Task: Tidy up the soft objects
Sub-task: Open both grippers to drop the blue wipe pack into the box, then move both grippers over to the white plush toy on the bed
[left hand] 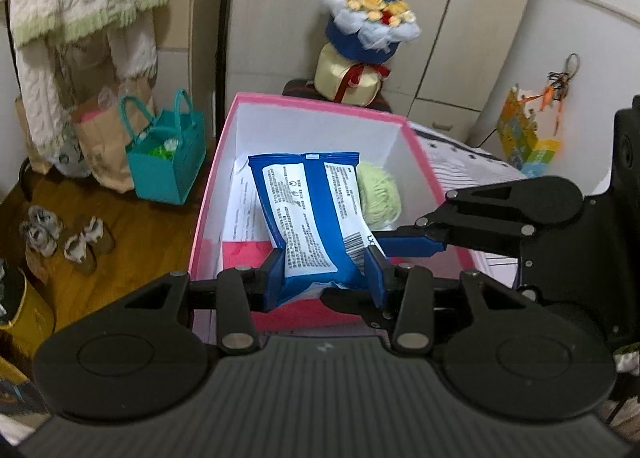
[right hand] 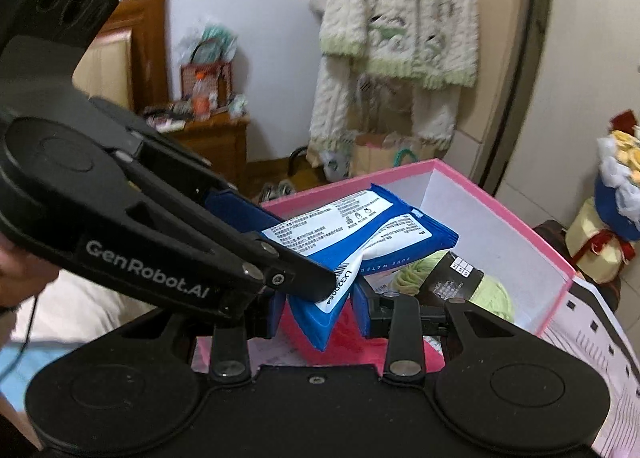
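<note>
A blue and white soft pack (left hand: 308, 209) hangs over an open pink box (left hand: 208, 193) with white inner walls. My left gripper (left hand: 326, 278) is shut on the pack's near end, its blue pads squeezing both sides. My right gripper (left hand: 352, 269) comes in from the right and pinches the same end. In the right wrist view, the right gripper (right hand: 320, 314) is shut on a corner of the pack (right hand: 360, 217), and the left gripper (right hand: 304, 254) clamps it from the left. A light green yarn ball (left hand: 380, 193) (right hand: 492, 298) with a black label lies in the box (right hand: 520, 258), beside some printed sheets.
A teal handbag (left hand: 168, 165) and a paper bag stand on the wooden floor left of the box, near slippers (left hand: 60, 238). Behind the box sits a bouquet (left hand: 368, 17). Knitted clothes (right hand: 400, 17) hang on the wall. A striped cover (left hand: 460, 165) lies right of the box.
</note>
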